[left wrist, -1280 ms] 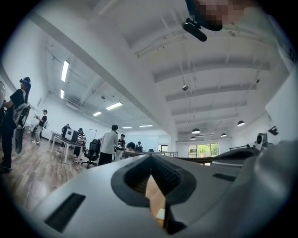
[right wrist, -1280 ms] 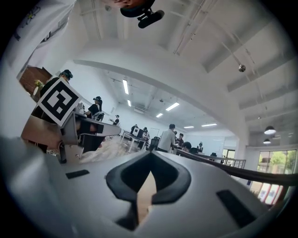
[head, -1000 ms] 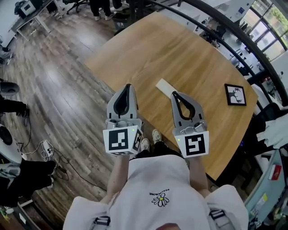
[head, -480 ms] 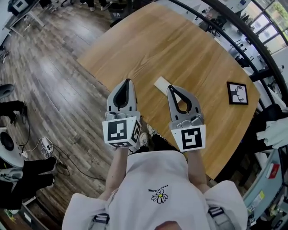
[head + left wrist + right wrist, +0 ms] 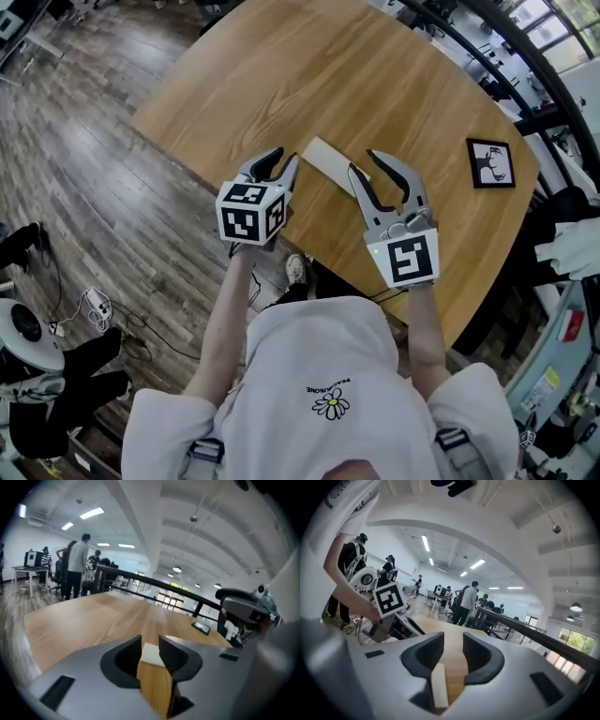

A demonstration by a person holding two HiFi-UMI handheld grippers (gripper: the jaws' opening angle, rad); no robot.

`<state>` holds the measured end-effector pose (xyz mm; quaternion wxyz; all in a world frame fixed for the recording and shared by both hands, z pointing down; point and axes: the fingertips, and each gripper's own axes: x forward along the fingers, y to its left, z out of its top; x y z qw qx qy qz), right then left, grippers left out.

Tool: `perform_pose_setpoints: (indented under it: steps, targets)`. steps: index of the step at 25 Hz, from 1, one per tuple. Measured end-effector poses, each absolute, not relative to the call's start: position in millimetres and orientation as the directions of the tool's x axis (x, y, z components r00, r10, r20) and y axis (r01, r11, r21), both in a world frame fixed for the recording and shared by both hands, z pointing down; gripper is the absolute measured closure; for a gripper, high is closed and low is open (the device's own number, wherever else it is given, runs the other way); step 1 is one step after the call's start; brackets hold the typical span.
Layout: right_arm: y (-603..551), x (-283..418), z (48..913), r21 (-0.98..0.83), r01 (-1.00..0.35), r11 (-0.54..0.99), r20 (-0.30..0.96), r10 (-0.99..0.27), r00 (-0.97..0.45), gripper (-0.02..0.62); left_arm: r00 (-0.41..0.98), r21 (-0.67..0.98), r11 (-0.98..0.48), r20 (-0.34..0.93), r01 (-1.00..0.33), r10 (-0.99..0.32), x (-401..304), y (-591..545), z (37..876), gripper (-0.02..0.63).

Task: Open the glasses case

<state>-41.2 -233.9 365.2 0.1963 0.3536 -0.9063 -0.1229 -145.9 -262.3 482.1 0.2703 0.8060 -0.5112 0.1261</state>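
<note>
The glasses case (image 5: 328, 159) is a flat cream-white box lying closed on the wooden table (image 5: 375, 75) near its front edge. My left gripper (image 5: 286, 157) hovers at the case's left end and its jaws are opening. In the left gripper view the case (image 5: 151, 654) shows in the gap of that gripper (image 5: 150, 644), with the pads apart from it. My right gripper (image 5: 364, 161) is at the case's right end, jaws also opening. The right gripper view shows the case (image 5: 439, 688) low in the gap of that gripper (image 5: 453, 641), not pressed by the pads.
A small black picture frame (image 5: 490, 165) lies at the table's right side. The table's front edge runs just under both grippers, with wood floor (image 5: 84, 187) to the left. Several people stand far off by a railing (image 5: 140, 579).
Both grippers have come down and forward to the two ends of the case. Their jaws, shut before, now stand apart. The left gripper has tipped downward.
</note>
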Motion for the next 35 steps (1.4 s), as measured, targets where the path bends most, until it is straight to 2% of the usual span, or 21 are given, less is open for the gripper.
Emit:
perform_pose_setpoints:
  steps: [5,9,14,23,35]
  targets:
    - [-233.3,-29.5,411.5,0.34,-0.56,0.755,0.393,-0.655,-0.645,0.463,0.472,0.213,-0.468,0.69,-0.858,-0.549,-129.4,-267.1,552.2,0.471]
    - [-236.8,-18.4,452.9,0.287,-0.581,0.761,0.441,-0.644,-0.626,0.436,0.462,0.204,-0.513,0.766,-0.834,-0.447,-124.2,-275.1,581.6,0.462]
    - [-235.7,-13.5,504.4,0.265,-0.534,0.803,0.535,-0.583,-0.612,0.375,0.458,0.215,-0.537,0.806,-0.816,-0.374,-112.4,-281.5,602.7,0.462]
    - [-229.0,-1.2,582.3,0.275,-0.439,0.855,0.678,-0.496,-0.542,0.345,0.476,0.257,-0.552,0.827,-0.793,-0.299,-107.1,-279.7,614.0,0.454]
    - [-233.0,1.5,602.9,0.297,-0.444,0.846,0.691,-0.511,-0.512,0.344,0.462,0.202,-0.63,0.841,-0.75,-0.281,-109.0,-280.9,616.7,0.499]
